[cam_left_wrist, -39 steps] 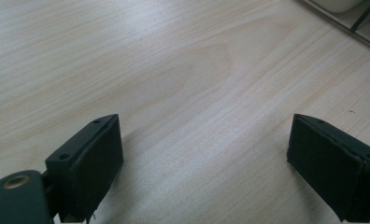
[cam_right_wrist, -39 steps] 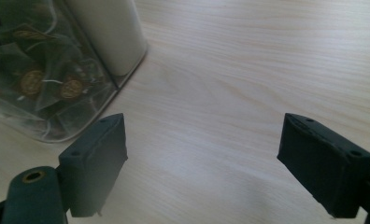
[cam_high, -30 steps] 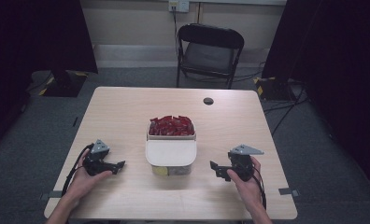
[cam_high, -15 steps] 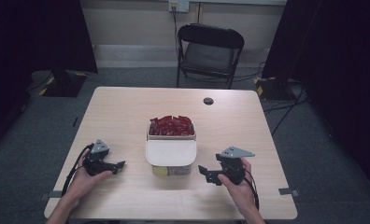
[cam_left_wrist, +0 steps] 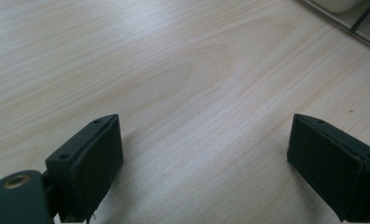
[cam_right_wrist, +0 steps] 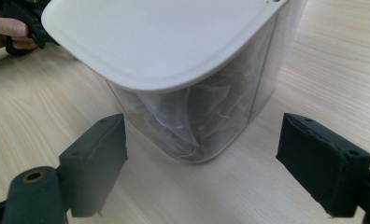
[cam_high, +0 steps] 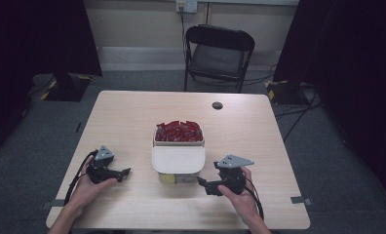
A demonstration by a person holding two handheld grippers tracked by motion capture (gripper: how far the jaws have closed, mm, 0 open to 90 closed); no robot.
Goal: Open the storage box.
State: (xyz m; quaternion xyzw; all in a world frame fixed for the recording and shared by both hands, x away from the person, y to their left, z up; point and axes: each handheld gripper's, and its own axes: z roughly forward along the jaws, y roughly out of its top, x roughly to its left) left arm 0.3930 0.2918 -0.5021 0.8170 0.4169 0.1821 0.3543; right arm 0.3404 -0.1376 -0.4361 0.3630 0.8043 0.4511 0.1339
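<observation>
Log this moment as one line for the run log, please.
left claw: open, on table | right claw: open, facing container | lid: on | red packets: behind container

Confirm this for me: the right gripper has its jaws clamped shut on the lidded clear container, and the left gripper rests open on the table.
Not quite. In the right gripper view the right gripper stands open, its jaws apart and short of the lidded clear container, touching nothing. The rest holds: the left gripper view shows the left gripper open over the bare wooden table.
</observation>
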